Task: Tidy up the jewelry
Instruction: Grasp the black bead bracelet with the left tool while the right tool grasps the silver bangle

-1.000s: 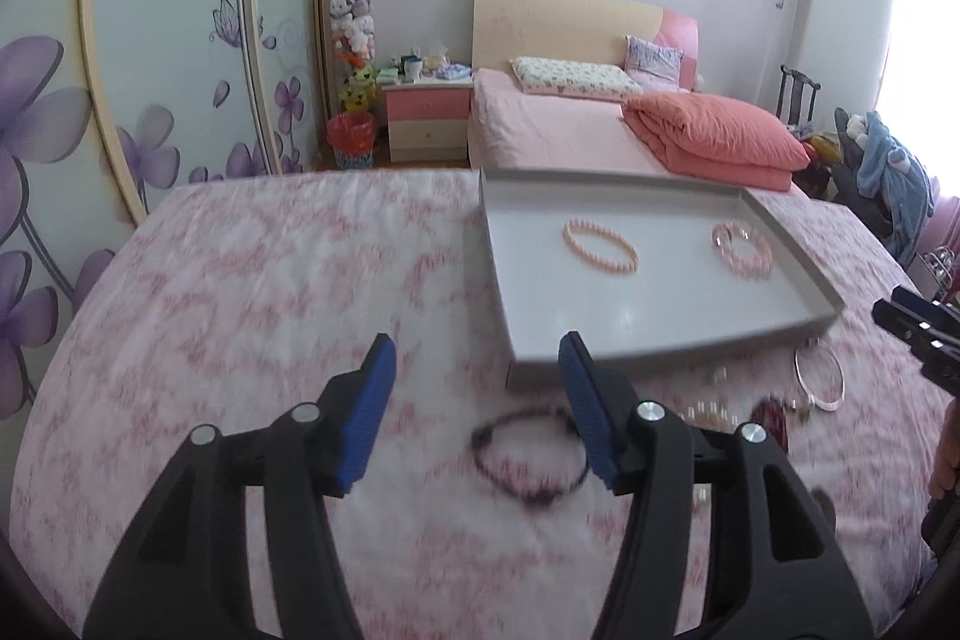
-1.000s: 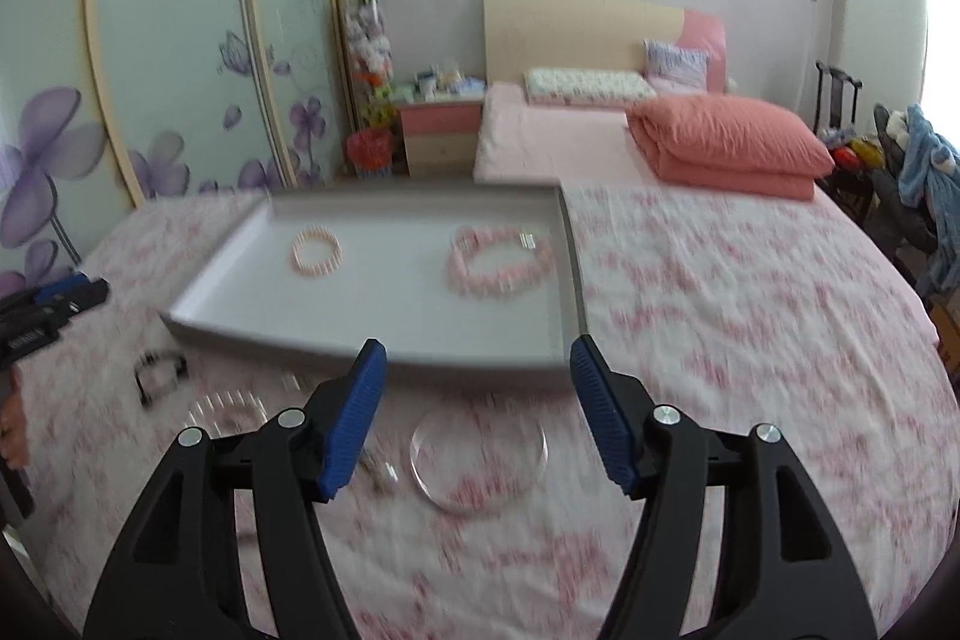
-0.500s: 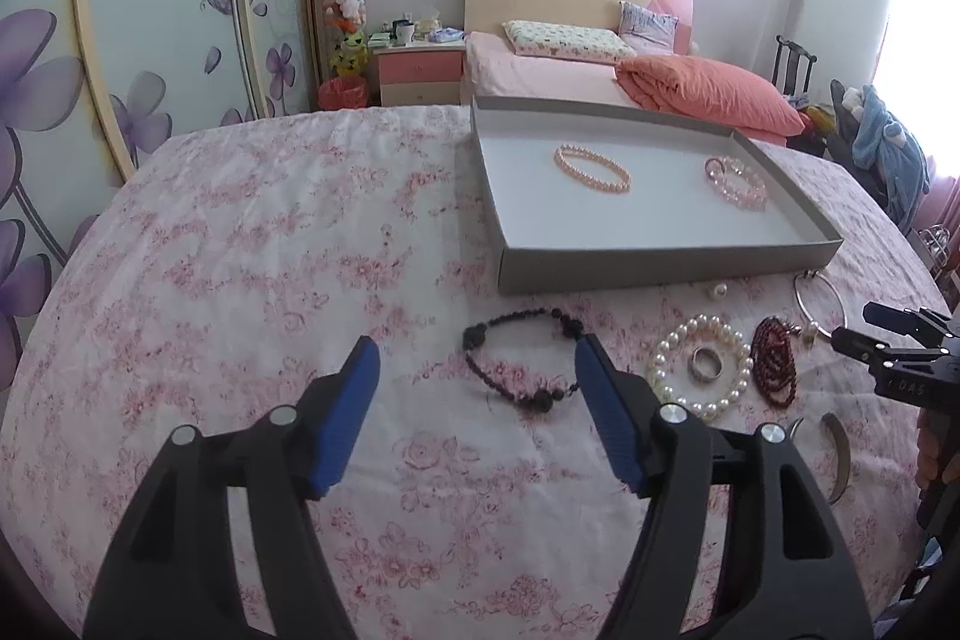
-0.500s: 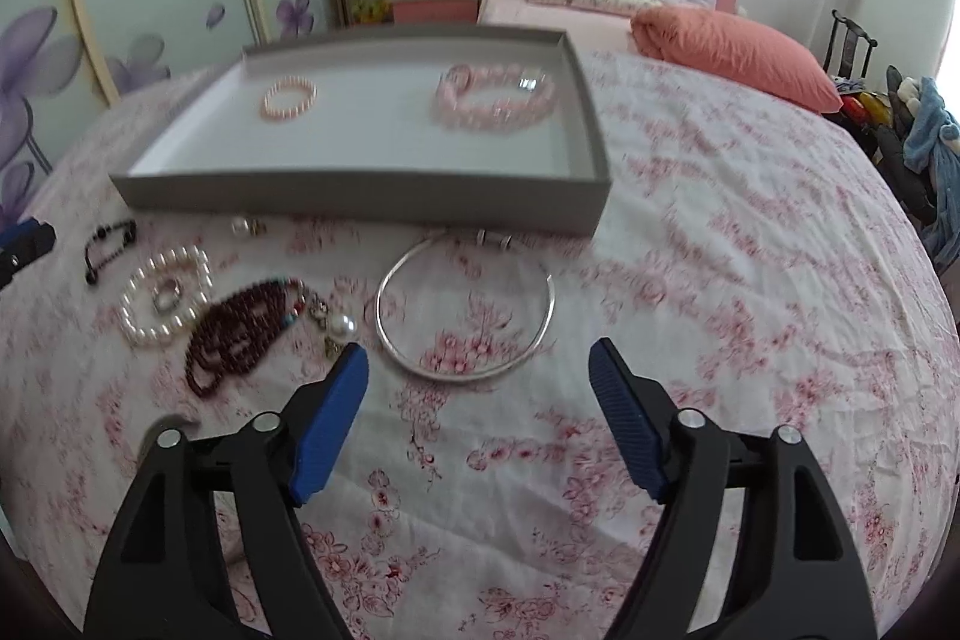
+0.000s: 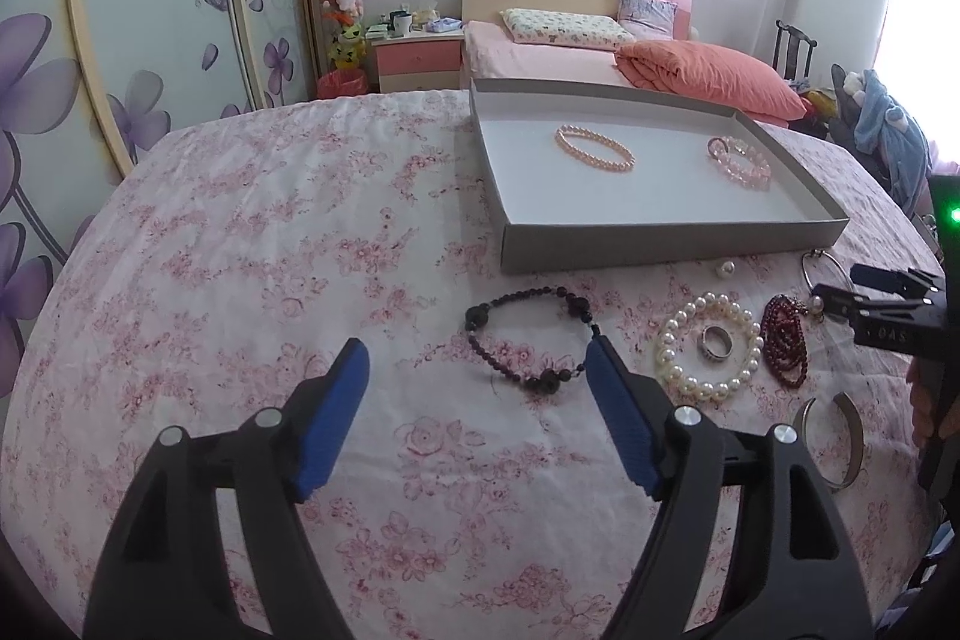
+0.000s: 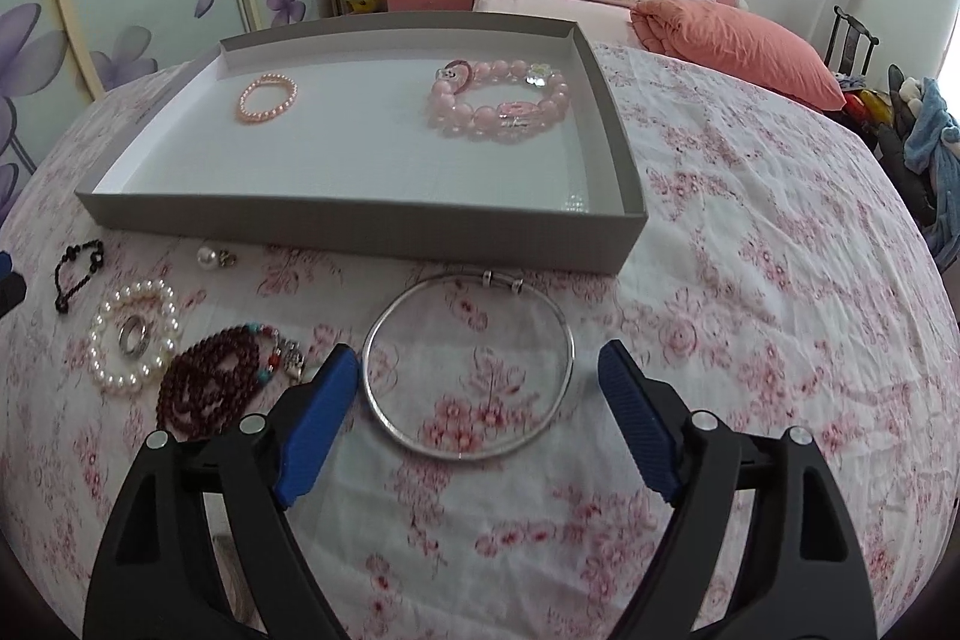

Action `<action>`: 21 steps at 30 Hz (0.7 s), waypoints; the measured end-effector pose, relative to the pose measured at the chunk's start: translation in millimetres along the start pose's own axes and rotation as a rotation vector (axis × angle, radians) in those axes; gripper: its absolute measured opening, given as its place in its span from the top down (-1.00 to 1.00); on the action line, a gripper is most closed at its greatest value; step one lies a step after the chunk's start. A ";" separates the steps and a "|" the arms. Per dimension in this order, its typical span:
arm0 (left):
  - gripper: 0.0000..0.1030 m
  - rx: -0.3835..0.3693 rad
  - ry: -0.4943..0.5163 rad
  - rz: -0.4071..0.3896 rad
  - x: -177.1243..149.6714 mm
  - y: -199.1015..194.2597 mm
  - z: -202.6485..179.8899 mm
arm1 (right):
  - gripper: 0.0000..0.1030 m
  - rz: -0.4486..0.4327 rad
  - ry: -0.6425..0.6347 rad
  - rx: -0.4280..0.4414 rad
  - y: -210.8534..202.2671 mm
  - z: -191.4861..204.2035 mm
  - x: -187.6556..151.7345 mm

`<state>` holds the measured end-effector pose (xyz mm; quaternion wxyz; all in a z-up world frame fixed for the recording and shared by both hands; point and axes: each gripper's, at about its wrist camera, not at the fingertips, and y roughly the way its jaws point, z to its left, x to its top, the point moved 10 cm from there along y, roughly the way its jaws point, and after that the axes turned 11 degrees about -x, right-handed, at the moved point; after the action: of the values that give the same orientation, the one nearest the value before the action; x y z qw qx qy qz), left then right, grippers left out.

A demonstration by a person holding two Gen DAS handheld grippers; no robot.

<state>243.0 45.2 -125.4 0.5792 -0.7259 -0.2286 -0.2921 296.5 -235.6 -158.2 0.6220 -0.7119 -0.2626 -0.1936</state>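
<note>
A grey tray (image 5: 660, 244) (image 6: 372, 235) lies on a pink floral cloth and holds a small pink bead bracelet (image 5: 594, 148) (image 6: 268, 98) and a chunky pink bracelet (image 5: 739, 162) (image 6: 498, 100). In front of the tray lie a dark bead bracelet (image 5: 528, 340) (image 6: 78, 274), a white pearl bracelet (image 5: 708, 355) (image 6: 135, 337) around a silver ring (image 5: 717, 340), red beads (image 5: 783, 340) (image 6: 210, 388), a silver hoop (image 6: 468, 364) and a silver cuff (image 5: 831, 439). My left gripper (image 5: 477, 382) is open, just short of the dark bracelet. My right gripper (image 6: 480, 388) is open over the hoop.
A loose pearl (image 5: 726, 269) (image 6: 207, 256) lies by the tray's front wall. The right gripper's tips (image 5: 840, 289) show at the right edge of the left wrist view. A bed with an orange duvet (image 5: 708, 82) and a nightstand (image 5: 417, 61) stand behind.
Both grippers have pulled back and risen from the tray, so the loose jewelry in front of it shows. Both stayed open and empty.
</note>
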 end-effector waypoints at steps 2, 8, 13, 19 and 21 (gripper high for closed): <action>-0.43 -0.003 0.004 0.005 -0.3 1.7 -1.6 | -0.59 -0.002 0.004 0.004 2.0 -0.1 2.3; -0.50 -0.007 0.008 0.024 -2.4 9.2 -6.1 | -0.42 -0.018 0.017 0.025 1.3 -1.6 4.6; -0.50 -0.003 0.002 0.037 -0.9 16.3 -6.3 | -0.41 -0.016 0.033 0.010 -1.2 -11.5 -2.1; -0.31 0.019 -0.035 0.037 10.0 28.2 4.1 | -0.41 -0.014 0.048 0.001 -2.2 -21.1 -6.1; -0.09 0.025 -0.041 0.048 12.5 35.1 7.7 | -0.41 -0.014 0.049 0.000 -2.6 -22.2 -6.8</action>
<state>276.8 44.8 -142.8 0.5902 -0.7297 -0.2268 -0.2602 290.7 -258.2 -156.9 0.6269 -0.7049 -0.2523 -0.2156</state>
